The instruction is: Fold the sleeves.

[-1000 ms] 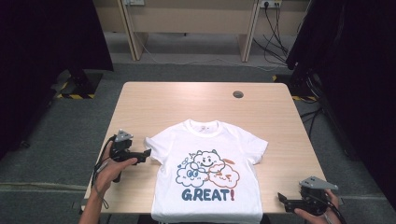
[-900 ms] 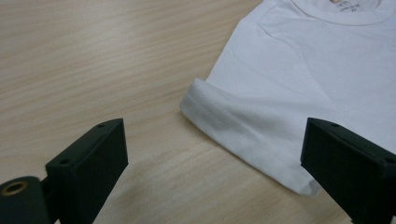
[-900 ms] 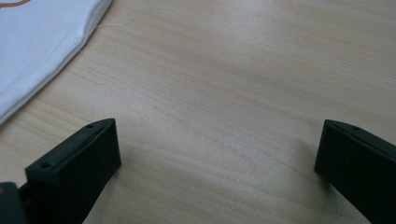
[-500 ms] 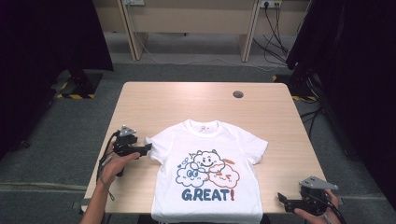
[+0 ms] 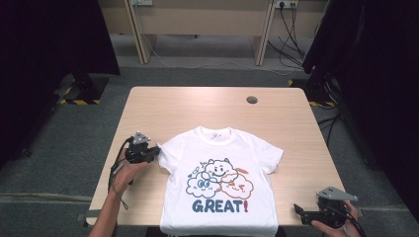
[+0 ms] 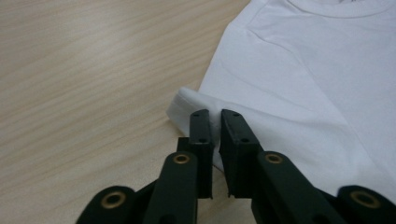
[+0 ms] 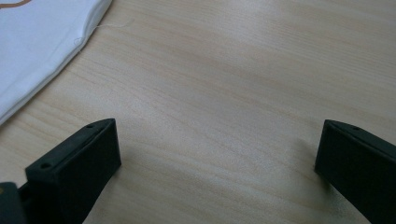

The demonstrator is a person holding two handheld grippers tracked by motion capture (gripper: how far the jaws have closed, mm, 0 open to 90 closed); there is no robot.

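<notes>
High view: a white T-shirt lies flat, face up, near the 6 o'clock side of a light wooden table. Its long axis runs from 12 to 6 o'clock, collar toward 12, hem at the near table edge. The sleeves point toward 9 and 3 o'clock. Printed on the chest are cartoon clouds in blue and orange, and below them the blue word "GREAT" with a red exclamation mark. The left gripper sits at the tip of the 9 o'clock sleeve, held by the person's left hand. The right gripper rests on the table at about 4 o'clock from the shirt, apart from the cloth. A small round dark insert sits in the tabletop toward 12 o'clock. Grey carpet surrounds the table; dark curtains hang at both sides, and cables trail across the floor at 1 o'clock.

Left gripper view: the jaws have just been closing and now pinch the folded sleeve edge, with white cloth between them.

Right gripper view: the jaws stand wide apart over bare wood, with the shirt's hem at 10 o'clock.
</notes>
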